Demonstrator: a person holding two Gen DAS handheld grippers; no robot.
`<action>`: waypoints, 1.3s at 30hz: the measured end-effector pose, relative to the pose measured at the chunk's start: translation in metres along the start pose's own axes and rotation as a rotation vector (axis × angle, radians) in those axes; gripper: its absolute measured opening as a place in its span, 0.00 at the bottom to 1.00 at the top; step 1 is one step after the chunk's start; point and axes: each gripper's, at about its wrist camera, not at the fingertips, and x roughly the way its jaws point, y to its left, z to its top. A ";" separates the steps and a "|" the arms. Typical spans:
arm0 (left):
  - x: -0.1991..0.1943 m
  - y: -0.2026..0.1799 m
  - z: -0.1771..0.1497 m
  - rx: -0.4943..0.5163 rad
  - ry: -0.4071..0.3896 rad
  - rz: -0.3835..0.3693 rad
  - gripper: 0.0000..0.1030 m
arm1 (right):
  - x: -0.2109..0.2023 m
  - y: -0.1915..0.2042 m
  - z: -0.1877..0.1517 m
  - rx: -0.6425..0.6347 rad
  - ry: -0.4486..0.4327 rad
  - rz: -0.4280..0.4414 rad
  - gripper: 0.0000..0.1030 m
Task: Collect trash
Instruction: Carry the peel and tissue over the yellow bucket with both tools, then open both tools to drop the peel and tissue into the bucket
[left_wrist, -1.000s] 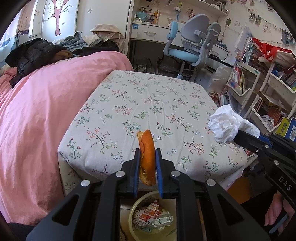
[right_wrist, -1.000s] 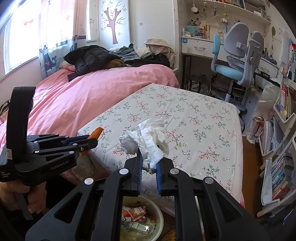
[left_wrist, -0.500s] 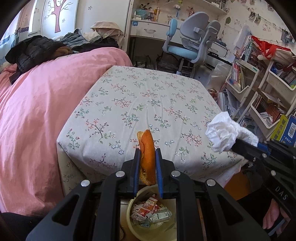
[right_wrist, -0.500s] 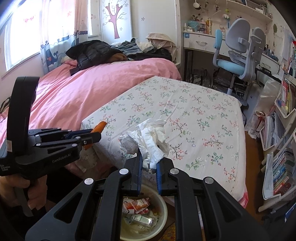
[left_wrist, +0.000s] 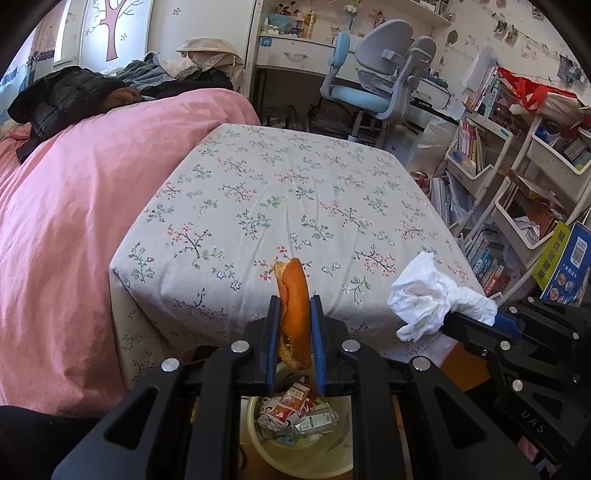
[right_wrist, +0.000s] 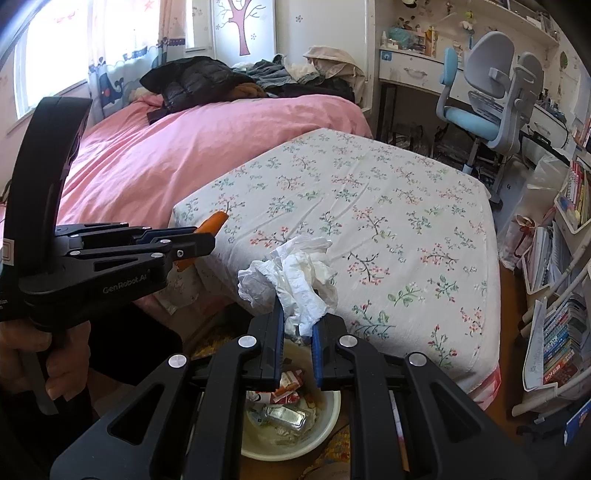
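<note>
Below both tongs, a pale round bin (right_wrist: 325, 424) on the floor holds wrappers and a crushed clear bottle. Left tongs (left_wrist: 294, 332) are clamped narrowly on a curved piece of orange peel (left_wrist: 293, 310), which stands upright between the blue pads, above the bin's near edge. Right tongs (right_wrist: 297, 332) are pinched tight on a crumpled white tissue (right_wrist: 295, 273), its bulk puffing out above the tips, also over the bin. A hand (right_wrist: 33, 354) grips the left tool's handle. Behind both tongs is a surface (left_wrist: 266, 192) draped in floral cloth, bare on top. A pink bed (left_wrist: 66, 199) lies beside it, piled with dark clothing at its far end.
</note>
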 end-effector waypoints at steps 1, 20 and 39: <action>0.000 -0.001 -0.001 0.002 0.003 -0.001 0.16 | 0.000 0.000 -0.001 -0.001 0.004 0.001 0.11; 0.007 -0.013 -0.021 0.040 0.076 0.007 0.16 | 0.018 0.012 -0.034 -0.014 0.148 0.014 0.11; 0.015 -0.019 -0.029 0.068 0.134 0.014 0.17 | 0.027 0.007 -0.042 0.003 0.201 -0.015 0.39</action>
